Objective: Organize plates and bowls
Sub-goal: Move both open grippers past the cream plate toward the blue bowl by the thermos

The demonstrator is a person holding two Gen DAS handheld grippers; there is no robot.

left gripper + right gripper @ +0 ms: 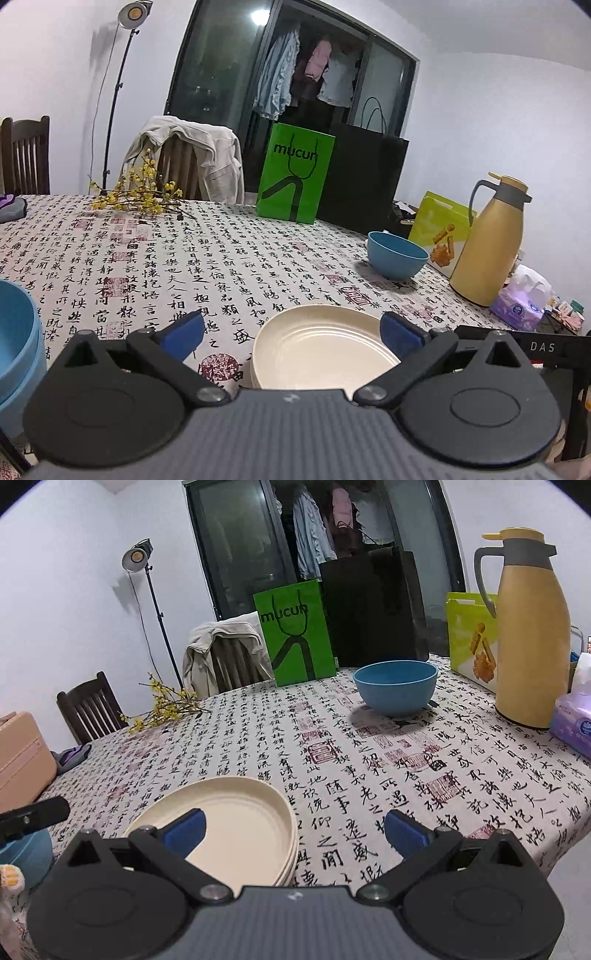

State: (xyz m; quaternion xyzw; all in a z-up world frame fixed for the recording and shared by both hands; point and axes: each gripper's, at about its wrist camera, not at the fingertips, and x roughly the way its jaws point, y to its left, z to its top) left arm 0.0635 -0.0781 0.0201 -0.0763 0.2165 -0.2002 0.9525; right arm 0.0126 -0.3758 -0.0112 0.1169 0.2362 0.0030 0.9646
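The desk (369, 775), under a calligraphy-print cloth, carries a stack of cream plates (236, 823) at its near edge and a lone blue bowl (395, 686) farther back beside a yellow thermos (532, 635). More blue bowls (14, 343) sit left of the plates. The left gripper (291, 330) and right gripper (293, 829) both hang released over the plates, grasping nothing.

Even indoor light w/ studio lamp (133, 13) glare, soft shadows, fisheye-bent edges.

The left gripper (291, 328) is held level and low, its blue-padded fingers (188, 328) spread wide with nothing between them. The right gripper (295, 829) is held likewise, fingers (404, 830) spread and empty.
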